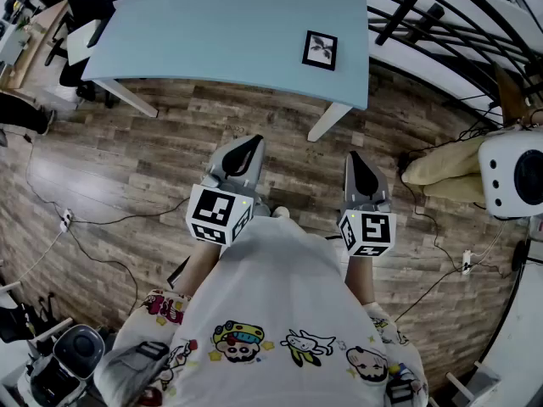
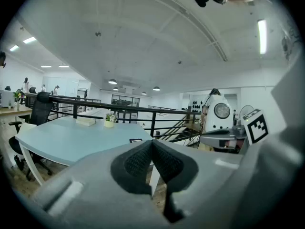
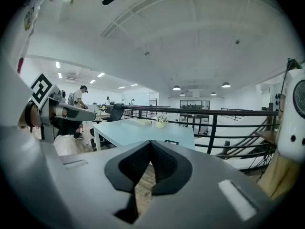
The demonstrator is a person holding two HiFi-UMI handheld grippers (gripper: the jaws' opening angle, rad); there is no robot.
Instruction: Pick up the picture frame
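Well, rectangular black picture frame (image 1: 320, 50) (flat), smooth blue table (image 1: 212, 24)

Head view: table (image 1: 212, 32) far edge cut off at the top, white machine (image 1: 513, 172) clipped at the right. The picture frame (image 1: 320, 50) print is too small to read. Above the left gripper (image 2: 152, 143) it's only a thin dark sliver.

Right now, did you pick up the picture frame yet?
Not yet. The picture frame lies flat on the blue table, untouched. The left gripper and right gripper are shut, empty, over the wooden floor, short of the table. To do: step closer, open up, grab, lift.
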